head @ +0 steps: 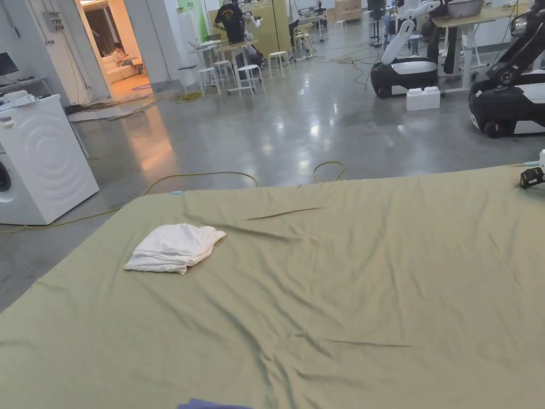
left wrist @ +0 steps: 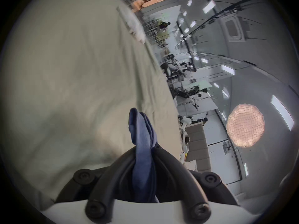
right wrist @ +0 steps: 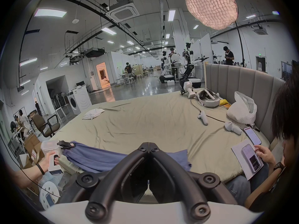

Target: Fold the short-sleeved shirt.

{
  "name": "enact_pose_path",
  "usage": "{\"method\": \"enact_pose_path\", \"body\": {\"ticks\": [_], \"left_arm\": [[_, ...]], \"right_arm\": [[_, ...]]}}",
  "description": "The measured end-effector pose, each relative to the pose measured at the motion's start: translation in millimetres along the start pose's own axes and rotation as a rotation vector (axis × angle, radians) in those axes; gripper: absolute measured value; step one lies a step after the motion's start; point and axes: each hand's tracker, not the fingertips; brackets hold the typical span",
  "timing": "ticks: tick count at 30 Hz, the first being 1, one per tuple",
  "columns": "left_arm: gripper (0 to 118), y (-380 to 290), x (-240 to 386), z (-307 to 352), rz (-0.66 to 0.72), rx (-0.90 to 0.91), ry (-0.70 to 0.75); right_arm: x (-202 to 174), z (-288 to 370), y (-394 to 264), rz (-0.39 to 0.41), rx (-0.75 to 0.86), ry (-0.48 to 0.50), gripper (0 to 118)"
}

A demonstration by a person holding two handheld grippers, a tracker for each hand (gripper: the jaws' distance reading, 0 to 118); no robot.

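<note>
two grippers hold a blue short-sleeved cotton shirt (right wrist: 100, 158) at the near edge of a bed covered in an olive-green sheet (head: 346, 277). the left gripper (left wrist: 144, 148) has its fingers pinching a bunched fold of blue cloth. the right gripper (right wrist: 148, 145) shows its fingers pressed together at the tips, the shirt spread just behind them (whether cloth is caught there, i cannot tell). a folded white garment (head: 173, 247) lies well apart, near the bed's far left corner.

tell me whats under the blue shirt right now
The blue shirt hangs stretched above the near edge of the olive sheet, pinched by the left gripper. What lies beneath its lower folds is hidden.
</note>
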Motion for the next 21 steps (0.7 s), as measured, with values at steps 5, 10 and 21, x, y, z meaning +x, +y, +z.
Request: {"method": "enact_pose_path", "body": {"ticks": [5, 10, 21], "left_arm": [[6, 27, 46, 18, -0.278, -0.025, 0.198], [6, -39, 90, -50, -0.337, -0.173, 0.079], [76, -187, 131, -224, -0.516, -0.459, 0.193]], "right_arm": [[3, -3, -5, -0.031, 0.003, 0.026, 0], [0, -2, -6, -0.057, 0.023, 0.041, 0], [28, 40, -20, -0.07, 0.031, -0.059, 0]]}}
